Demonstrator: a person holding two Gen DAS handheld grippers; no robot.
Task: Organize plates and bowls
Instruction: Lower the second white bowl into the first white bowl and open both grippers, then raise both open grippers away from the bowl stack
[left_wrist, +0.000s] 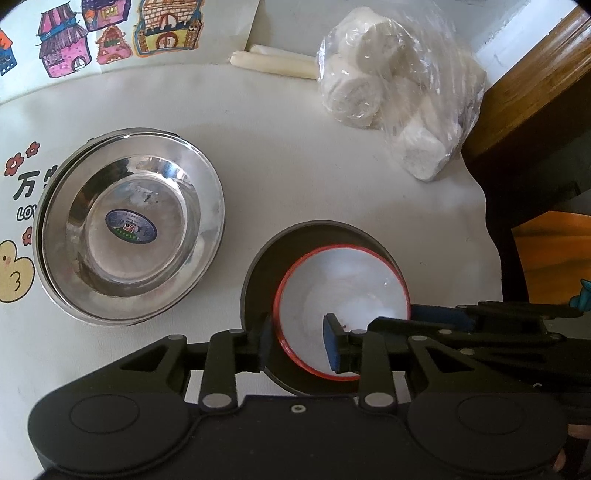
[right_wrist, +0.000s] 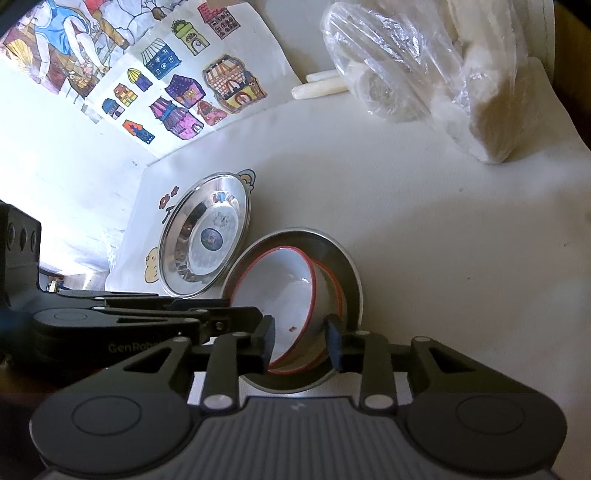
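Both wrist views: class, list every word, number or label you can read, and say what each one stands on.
"GenRob", cut off by the right gripper: on the left gripper's body, seen in the right wrist view.
"万" and "LO", both cut off: on the printed table cover.
"3": on the yellow cartoon figure on that cover.
Oval sticker in the steel plate: too small to read.

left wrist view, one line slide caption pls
Left gripper straddles the rim of a red-rimmed white bowl nested in a dark metal dish, beside stacked shiny steel plates.
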